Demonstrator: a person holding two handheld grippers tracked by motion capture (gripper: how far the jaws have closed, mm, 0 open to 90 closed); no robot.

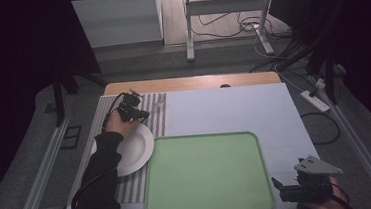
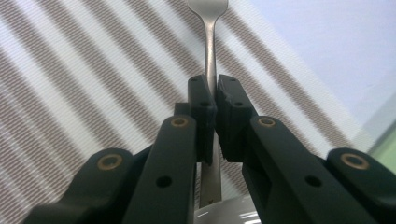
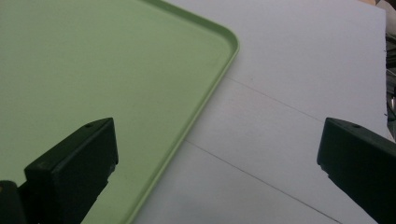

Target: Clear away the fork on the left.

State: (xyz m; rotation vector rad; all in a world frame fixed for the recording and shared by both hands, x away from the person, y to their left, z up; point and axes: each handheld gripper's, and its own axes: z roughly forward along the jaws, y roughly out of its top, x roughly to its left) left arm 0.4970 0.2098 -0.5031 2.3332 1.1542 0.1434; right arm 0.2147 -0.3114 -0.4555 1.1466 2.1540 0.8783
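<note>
A metal fork point(image 2: 211, 51) is clamped by its handle between the jaws of my left gripper point(image 2: 213, 91), its tines pointing away over the striped placemat point(image 2: 70, 84). In the high view the left gripper point(image 1: 141, 114) sits at the far rim of a white plate point(image 1: 136, 149), with the fork point(image 1: 156, 106) sticking out to the right above the placemat point(image 1: 104, 108). A green tray point(image 1: 206, 175) lies in the middle of the table. My right gripper point(image 1: 285, 189) hovers at the tray's near right corner, jaws wide apart, with the tray's rim point(image 3: 205, 98) between them.
A white mat point(image 1: 234, 105) covers most of the wooden table point(image 1: 192, 82). Beyond the table stand metal frame legs point(image 1: 188, 29) and loose cables point(image 1: 247, 27) on the floor. A power strip point(image 1: 315, 100) lies to the right.
</note>
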